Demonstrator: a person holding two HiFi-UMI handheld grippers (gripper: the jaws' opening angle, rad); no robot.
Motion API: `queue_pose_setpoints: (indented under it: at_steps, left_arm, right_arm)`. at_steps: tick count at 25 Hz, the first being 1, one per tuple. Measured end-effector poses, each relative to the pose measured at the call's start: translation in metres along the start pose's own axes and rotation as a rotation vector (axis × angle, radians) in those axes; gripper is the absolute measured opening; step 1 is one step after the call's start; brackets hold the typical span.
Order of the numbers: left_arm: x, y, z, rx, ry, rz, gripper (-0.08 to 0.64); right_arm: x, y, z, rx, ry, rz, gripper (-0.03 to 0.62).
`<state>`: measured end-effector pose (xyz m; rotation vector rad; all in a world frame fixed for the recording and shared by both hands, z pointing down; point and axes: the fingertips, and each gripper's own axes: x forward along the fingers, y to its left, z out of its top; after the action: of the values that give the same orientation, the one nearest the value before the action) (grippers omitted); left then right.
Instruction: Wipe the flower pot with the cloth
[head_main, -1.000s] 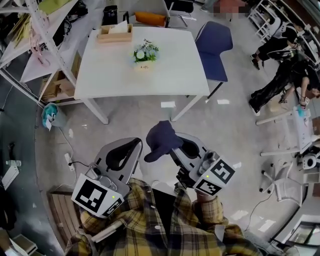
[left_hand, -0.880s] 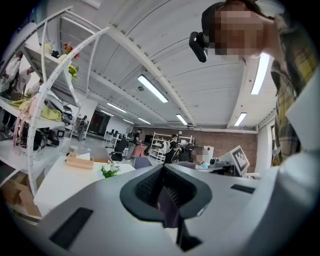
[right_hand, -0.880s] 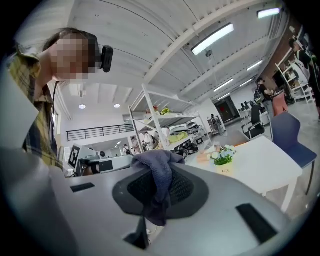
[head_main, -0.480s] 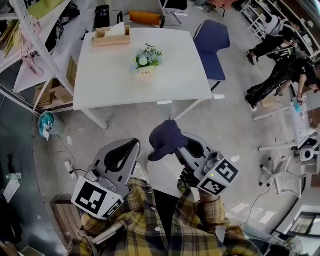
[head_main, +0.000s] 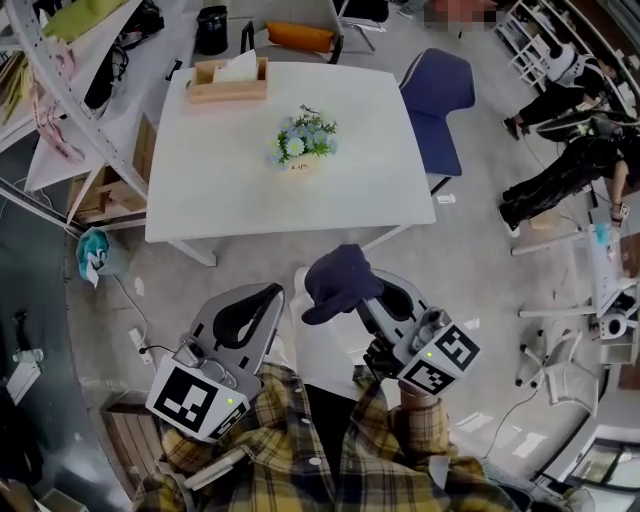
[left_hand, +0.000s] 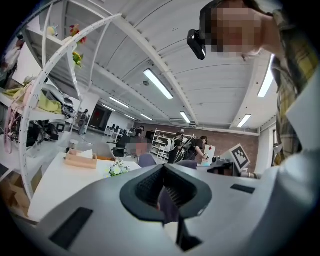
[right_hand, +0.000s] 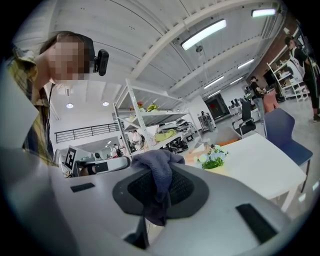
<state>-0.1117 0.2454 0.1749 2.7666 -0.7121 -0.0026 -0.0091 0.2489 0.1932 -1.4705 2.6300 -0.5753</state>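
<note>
Pinching one bunched fold of a dark blue cloth (head_main: 338, 283) in the right gripper (head_main: 378, 300), clamped tight, with the loose remainder flopped over the top. Soft, limp and light by the look of it, likely to drape and slip unless kept wadded. Holding the left gripper (head_main: 245, 315) fully closed on nothing, lower left of centre. Up the frame now to the flower pot (head_main: 297, 166): small, pale, rounded, set mid-counter (head_main: 210, 180) under a puff of blue-white blossoms, well apart from both grippers. Hard to tell the material; probably light and easy to tip, possibly slick, so best steadied low on the wall, never by the fragile flowers. Smooth white counter, wooden tissue box (head_main: 228, 82) at the upper-left edge.
</note>
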Motion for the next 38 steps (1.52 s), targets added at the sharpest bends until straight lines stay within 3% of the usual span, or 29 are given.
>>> queue_pose_setpoints:
  at_steps: [7,22,29,38]
  left_arm:
    - [0.063,0.047,0.021,-0.005,0.006,0.031,0.009]
    - [0.204,0.125,0.073,0.006,-0.032,0.145,0.009]
    - [0.219,0.161,0.079,-0.010,-0.043,0.213,0.009]
    - [0.225,0.181,0.077,-0.020,-0.028,0.205,0.009]
  right_arm:
    - [0.041,-0.066,0.036,0.003,0.010,0.001,0.021]
    - [0.119,-0.212,0.116,-0.001,0.053,0.092,0.021]
    - [0.149,-0.252,0.117,0.026,0.101,0.107,0.021]
    - [0.167,-0.268,0.108,0.049,0.137,0.074,0.021]
